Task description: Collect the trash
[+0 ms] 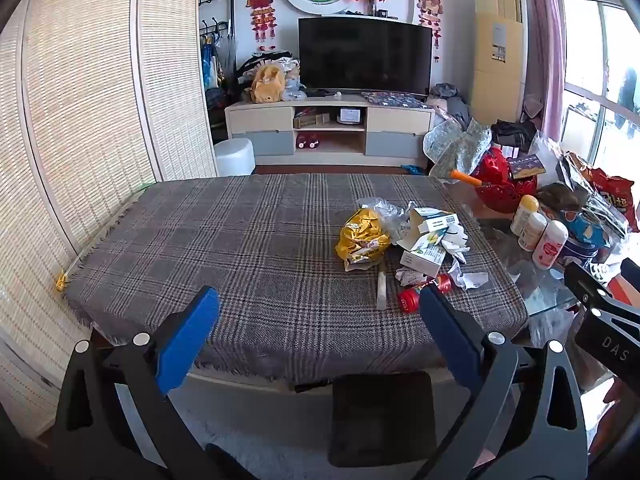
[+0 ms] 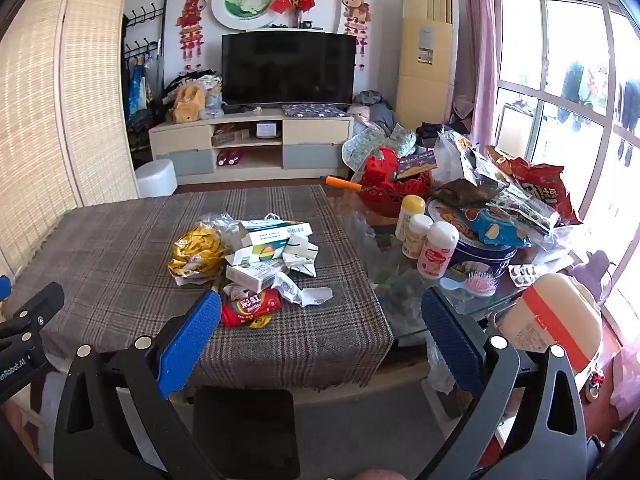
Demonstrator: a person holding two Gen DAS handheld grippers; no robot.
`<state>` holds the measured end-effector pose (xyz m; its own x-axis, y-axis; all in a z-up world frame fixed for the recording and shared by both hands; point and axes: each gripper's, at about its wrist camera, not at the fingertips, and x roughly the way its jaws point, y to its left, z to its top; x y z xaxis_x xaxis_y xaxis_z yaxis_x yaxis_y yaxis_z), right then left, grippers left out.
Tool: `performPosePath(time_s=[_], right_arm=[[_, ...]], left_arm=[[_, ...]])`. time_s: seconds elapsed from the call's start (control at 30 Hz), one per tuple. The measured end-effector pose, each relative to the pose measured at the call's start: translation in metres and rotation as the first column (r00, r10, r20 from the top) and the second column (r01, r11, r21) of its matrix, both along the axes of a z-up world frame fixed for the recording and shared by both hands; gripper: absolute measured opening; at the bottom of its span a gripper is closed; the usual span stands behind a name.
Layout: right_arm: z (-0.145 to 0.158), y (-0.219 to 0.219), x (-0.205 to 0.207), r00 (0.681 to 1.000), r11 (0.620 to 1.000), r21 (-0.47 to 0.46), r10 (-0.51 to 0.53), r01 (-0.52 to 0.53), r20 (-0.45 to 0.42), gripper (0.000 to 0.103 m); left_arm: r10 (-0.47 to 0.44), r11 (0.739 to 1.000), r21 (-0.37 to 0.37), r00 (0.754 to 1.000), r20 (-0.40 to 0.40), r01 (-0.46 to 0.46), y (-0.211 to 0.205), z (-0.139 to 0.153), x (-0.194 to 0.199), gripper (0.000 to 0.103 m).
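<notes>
Right wrist: red "Skittles" packet (image 2: pixel 250 307)

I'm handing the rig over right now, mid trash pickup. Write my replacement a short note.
Left claw: open, empty, short of the table.
Right claw: open, empty, same.
Trash sits in one heap on the plaid cloth: yellow wrapper, flattened boxes, crumpled paper, red candy packet.
Done: nothing picked up yet.
Left: the whole heap; no bin in view.

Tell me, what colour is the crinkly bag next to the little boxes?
Yellow. The crinkly bag shows best in the right wrist view.
</notes>
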<state>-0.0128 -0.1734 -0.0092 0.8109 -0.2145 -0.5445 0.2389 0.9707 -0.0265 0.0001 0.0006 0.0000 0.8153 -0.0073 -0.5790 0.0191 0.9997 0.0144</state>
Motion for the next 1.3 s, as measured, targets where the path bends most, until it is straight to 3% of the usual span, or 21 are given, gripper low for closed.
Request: performPosePath(time_s=[1.3], right_arm=[[0.0007, 0.0092, 0.0037, 1.0, 1.0, -0.009, 0.006, -0.006, -0.005, 0.1]], left_arm=[[0.004, 1.0, 0.007, 1.0, 0.008, -0.004, 0.0005, 0.0056, -0.0006, 0.095]])
